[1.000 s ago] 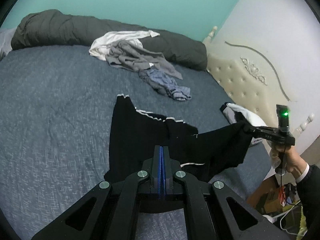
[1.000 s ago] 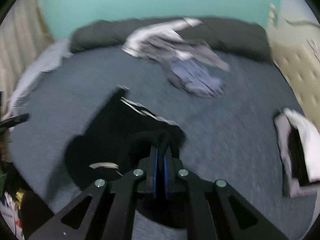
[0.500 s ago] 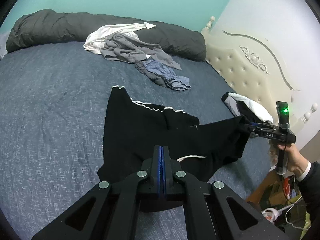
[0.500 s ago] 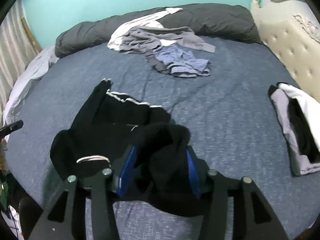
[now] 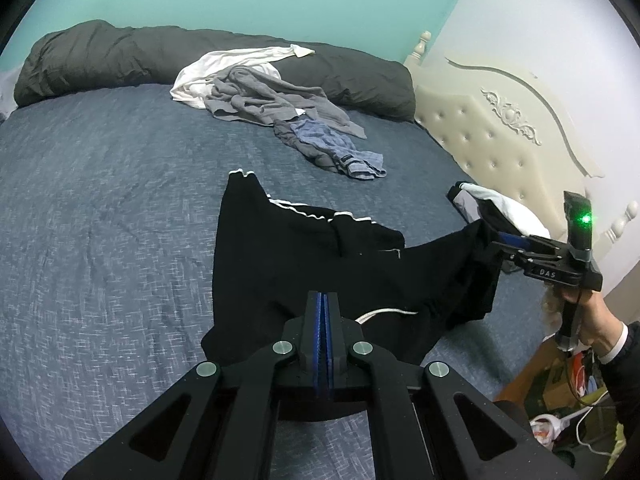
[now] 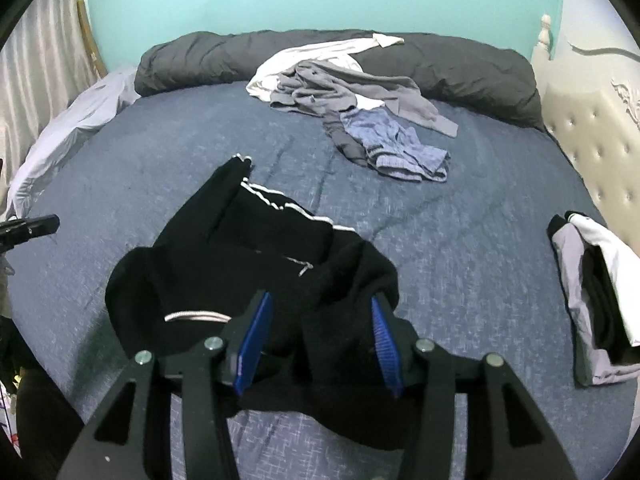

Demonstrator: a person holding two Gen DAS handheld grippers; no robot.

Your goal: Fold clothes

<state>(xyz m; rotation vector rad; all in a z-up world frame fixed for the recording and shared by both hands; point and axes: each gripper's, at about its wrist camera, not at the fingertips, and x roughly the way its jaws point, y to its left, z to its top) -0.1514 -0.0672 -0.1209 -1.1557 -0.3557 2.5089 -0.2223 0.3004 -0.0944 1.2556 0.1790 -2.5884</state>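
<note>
Black shorts with white side stripes (image 5: 280, 264) lie spread on the blue bed (image 5: 100, 200). My left gripper (image 5: 322, 300) is shut on their near waistband edge, beside a white drawstring (image 5: 384, 313). In the right wrist view the shorts (image 6: 224, 248) bunch up at the near end. My right gripper (image 6: 320, 320) stands open there, with a fold of black cloth lying loose between its blue pads (image 6: 256, 336). From the left wrist view, the right gripper (image 5: 490, 236) is at the far right, held by a hand (image 5: 588, 320), with the waistband corner draped on it.
A heap of unfolded clothes (image 6: 320, 92) with blue shorts (image 6: 396, 144) lies at the far side, against a rolled dark grey duvet (image 5: 100, 56). A folded stack (image 6: 596, 300) sits at the right by the cream tufted headboard (image 5: 492, 140). Floor clutter shows at lower right.
My right gripper went from shut on the black cloth to wide open, and the cloth now lies slack between its fingers. The left gripper stayed shut on the waistband.
</note>
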